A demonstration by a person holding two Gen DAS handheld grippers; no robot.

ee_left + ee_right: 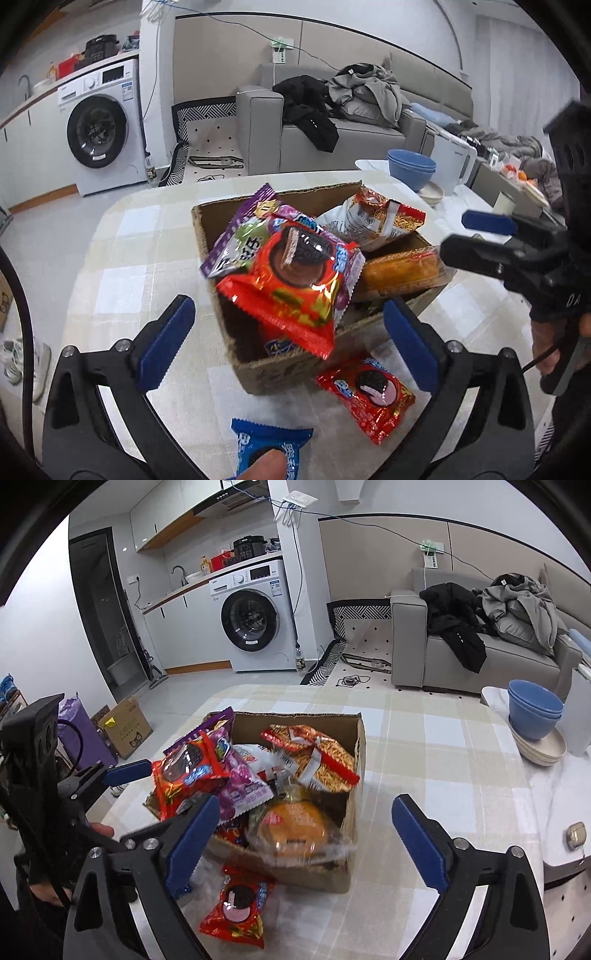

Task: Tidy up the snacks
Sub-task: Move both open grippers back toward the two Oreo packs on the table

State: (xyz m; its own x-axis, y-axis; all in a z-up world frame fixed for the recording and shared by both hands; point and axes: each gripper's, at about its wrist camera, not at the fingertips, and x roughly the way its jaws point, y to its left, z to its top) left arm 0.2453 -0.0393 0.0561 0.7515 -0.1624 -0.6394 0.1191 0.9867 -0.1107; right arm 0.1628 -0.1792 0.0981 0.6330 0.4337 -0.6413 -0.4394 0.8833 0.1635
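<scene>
A cardboard box (280, 369) full of snacks stands on the checked table; it also shows in the right wrist view (354, 760). On top lie a red cookie pack (291, 284), a purple pack (236, 236), a noodle bag (373, 218) and a wrapped bun (402, 269). A second red cookie pack (369, 395) lies on the table in front of the box, seen too in the right wrist view (240, 904). A blue cookie pack (269, 446) lies nearest. My left gripper (291, 339) is open over the box's near edge. My right gripper (306, 845) is open above the bun (295, 827).
Stacked blue bowls (535, 709) on plates stand at the table's right. A white appliance (454, 162) stands behind them. A grey sofa (480, 657) with clothes, a washing machine (255, 616) and a floor carton (125, 731) lie beyond the table.
</scene>
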